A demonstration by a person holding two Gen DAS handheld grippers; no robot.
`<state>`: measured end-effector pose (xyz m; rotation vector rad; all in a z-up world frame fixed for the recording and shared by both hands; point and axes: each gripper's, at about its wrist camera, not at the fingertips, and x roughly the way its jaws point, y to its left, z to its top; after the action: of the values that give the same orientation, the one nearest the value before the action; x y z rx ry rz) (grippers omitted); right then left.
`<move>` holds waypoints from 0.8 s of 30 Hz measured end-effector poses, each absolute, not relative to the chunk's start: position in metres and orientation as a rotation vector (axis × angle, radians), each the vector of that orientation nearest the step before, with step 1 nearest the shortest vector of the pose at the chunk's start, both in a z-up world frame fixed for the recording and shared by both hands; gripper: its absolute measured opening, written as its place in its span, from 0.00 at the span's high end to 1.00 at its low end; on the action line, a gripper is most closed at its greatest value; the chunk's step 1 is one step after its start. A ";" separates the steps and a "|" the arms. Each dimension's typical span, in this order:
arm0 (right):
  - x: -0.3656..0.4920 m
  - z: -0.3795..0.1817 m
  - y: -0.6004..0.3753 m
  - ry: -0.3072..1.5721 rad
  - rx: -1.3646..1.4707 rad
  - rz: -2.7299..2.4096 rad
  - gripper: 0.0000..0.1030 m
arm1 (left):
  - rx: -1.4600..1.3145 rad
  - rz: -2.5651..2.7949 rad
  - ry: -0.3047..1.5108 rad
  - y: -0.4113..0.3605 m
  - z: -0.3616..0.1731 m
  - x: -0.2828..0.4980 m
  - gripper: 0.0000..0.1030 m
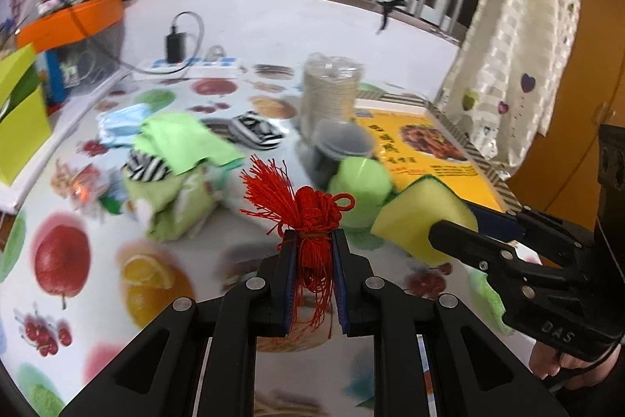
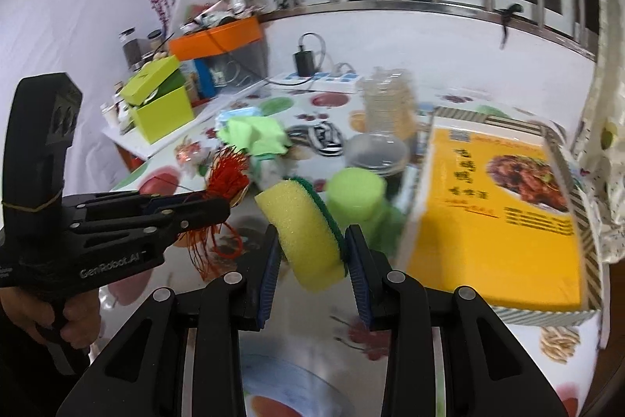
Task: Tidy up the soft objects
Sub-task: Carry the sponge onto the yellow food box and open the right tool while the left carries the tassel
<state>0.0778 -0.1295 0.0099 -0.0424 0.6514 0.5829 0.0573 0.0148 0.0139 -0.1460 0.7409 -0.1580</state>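
Note:
My left gripper point(image 1: 312, 237) is shut on a red tassel knot point(image 1: 308, 210) and holds it above the fruit-print table; it also shows in the right wrist view point(image 2: 222, 210). My right gripper point(image 2: 312, 241) is shut on a yellow sponge with a green scouring side point(image 2: 304, 233), also seen from the left wrist view point(image 1: 422, 217). A round green sponge point(image 1: 361, 182) lies on the table between them. A pile of soft things, with a green cloth point(image 1: 183, 139), a striped cloth point(image 1: 146, 169) and a blue mask point(image 1: 121, 122), lies at the left.
A yellow printed box point(image 2: 496, 221) lies at the right. A stack of clear cups point(image 1: 332, 92) and a dark lidded tub point(image 1: 340, 147) stand behind the green sponge. A lime box point(image 2: 160, 104), an orange bin point(image 2: 218, 38) and a power strip point(image 2: 316, 81) stand at the back.

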 end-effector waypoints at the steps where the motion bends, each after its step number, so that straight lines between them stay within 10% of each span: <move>1: 0.078 0.010 -0.134 0.650 -0.039 0.573 0.66 | -0.140 -0.167 0.737 0.010 0.015 0.057 0.85; 24: 0.121 -0.004 -0.237 0.706 0.058 0.316 0.66 | -0.057 -0.385 0.745 -0.100 0.023 0.117 0.85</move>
<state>0.1211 -0.2366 -0.0044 0.0579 0.7057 0.3159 0.1171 -0.0997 0.0233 -0.0573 0.7448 -0.3854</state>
